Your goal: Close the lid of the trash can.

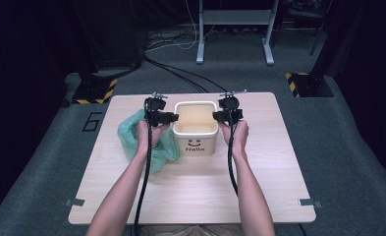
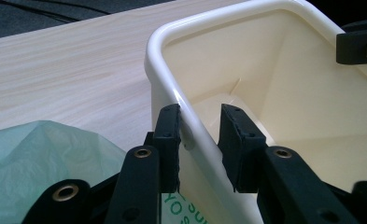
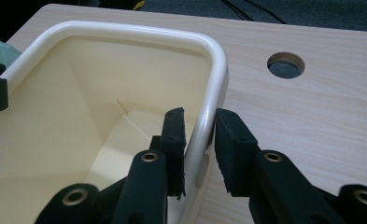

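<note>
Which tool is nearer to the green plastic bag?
Left. The left tool straddles the cream bin's left rim, directly above the green plastic bag beside that wall. The right tool straddles the opposite rim, the bin between it and the bag.

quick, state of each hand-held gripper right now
left hand-held gripper: jaws straddle the bin rim, grip cannot be told
right hand-held gripper: same, on the opposite rim

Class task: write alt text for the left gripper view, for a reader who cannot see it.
Two black tongs straddle the rim of an empty cream plastic bin, one jaw outside against the wall and one inside with a gap. A green plastic bag lies at lower left on the pale wooden table.
</note>
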Action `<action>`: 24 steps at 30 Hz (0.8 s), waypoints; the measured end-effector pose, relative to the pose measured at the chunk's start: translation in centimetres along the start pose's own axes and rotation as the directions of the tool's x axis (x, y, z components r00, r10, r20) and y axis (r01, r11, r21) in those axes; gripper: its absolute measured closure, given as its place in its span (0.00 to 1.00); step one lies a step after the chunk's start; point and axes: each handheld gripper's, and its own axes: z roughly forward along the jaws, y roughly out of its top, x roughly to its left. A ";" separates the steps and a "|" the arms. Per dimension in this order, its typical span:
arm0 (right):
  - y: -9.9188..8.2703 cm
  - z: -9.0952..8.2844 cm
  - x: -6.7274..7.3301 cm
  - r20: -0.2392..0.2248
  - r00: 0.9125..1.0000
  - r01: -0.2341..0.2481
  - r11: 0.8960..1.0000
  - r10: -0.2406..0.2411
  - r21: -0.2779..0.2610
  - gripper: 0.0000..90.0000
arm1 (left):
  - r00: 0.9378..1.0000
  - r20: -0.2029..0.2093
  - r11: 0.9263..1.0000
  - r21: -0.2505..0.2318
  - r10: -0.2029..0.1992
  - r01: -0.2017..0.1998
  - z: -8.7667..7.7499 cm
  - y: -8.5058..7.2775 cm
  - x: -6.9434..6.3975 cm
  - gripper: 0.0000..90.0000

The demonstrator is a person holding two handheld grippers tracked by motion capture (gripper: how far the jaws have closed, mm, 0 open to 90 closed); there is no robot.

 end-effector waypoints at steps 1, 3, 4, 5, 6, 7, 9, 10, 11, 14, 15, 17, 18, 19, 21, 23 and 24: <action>0.0 0.0 0.0 0.001 1.000 0.001 1.000 -0.001 0.000 0.81 | 1.000 0.004 1.000 -0.002 -0.004 0.004 0.0 0.0 0.1 0.77; 0.0 0.1 -0.1 -0.004 1.000 -0.003 1.000 0.003 -0.003 0.81 | 1.000 0.010 1.000 -0.007 -0.007 0.007 0.1 0.0 0.2 0.77; 0.0 0.1 -0.2 -0.005 1.000 -0.003 1.000 0.003 -0.001 0.81 | 1.000 0.012 1.000 -0.010 -0.006 0.006 0.1 0.0 0.2 0.77; 0.1 0.2 -0.2 -0.009 1.000 -0.002 1.000 0.002 -0.001 0.80 | 1.000 0.011 1.000 -0.011 -0.005 0.005 0.1 0.0 0.2 0.77; 0.1 0.2 -0.3 -0.010 1.000 -0.001 1.000 0.001 0.001 0.80 | 1.000 0.010 1.000 -0.013 -0.004 0.004 0.2 0.0 0.3 0.77; 0.2 0.3 -0.3 -0.008 1.000 0.001 1.000 -0.001 -0.001 0.80 | 1.000 0.008 1.000 -0.016 -0.002 0.002 0.2 0.1 0.3 0.77; 0.2 0.4 -0.3 -0.005 1.000 0.006 1.000 -0.006 -0.001 0.80 | 1.000 0.004 1.000 -0.019 -0.001 0.001 0.3 0.1 0.3 0.77; 0.3 0.5 -0.3 -0.006 1.000 0.008 1.000 -0.008 -0.004 0.80 | 1.000 0.001 1.000 -0.021 0.001 -0.001 0.4 0.2 0.3 0.77; 0.3 0.5 -0.3 -0.008 1.000 0.004 1.000 -0.004 -0.002 0.80 | 1.000 -0.003 1.000 -0.020 0.003 -0.003 0.4 0.2 0.2 0.77; 0.4 0.5 -0.5 -0.012 1.000 0.011 1.000 -0.011 -0.002 0.79 | 1.000 -0.014 1.000 -0.016 0.019 -0.019 0.4 0.3 0.1 0.77; 0.4 0.6 -0.5 -0.013 1.000 0.017 1.000 -0.017 0.000 0.78 | 1.000 -0.017 1.000 -0.014 0.023 -0.023 0.4 0.3 0.1 0.77; 0.4 0.7 -0.5 -0.012 1.000 0.023 1.000 -0.023 0.007 0.75 | 1.000 -0.017 1.000 -0.014 0.025 -0.025 0.4 0.3 0.1 0.76; 0.4 0.8 -0.5 -0.010 1.000 0.030 1.000 -0.029 0.010 0.75 | 0.999 -0.020 1.000 -0.007 0.025 -0.025 0.5 0.3 0.0 0.75; 0.4 0.9 -0.4 -0.013 0.999 0.035 0.999 -0.034 0.016 0.72 | 0.999 -0.034 1.000 0.004 0.028 -0.028 0.6 0.3 0.0 0.71; 0.3 1.2 -0.5 -0.012 1.000 0.027 0.999 -0.026 0.029 0.64 | 0.999 -0.034 0.999 0.022 0.025 -0.025 0.7 0.2 0.0 0.65; 0.2 1.3 -0.7 -0.013 1.000 0.017 0.999 -0.017 0.029 0.55 | 0.999 -0.036 1.000 0.029 0.011 -0.010 0.6 0.1 0.1 0.55; 0.1 1.3 -0.8 -0.021 1.000 0.014 0.999 -0.013 0.031 0.47 | 1.000 -0.026 1.000 0.028 0.003 -0.002 0.5 0.0 0.2 0.51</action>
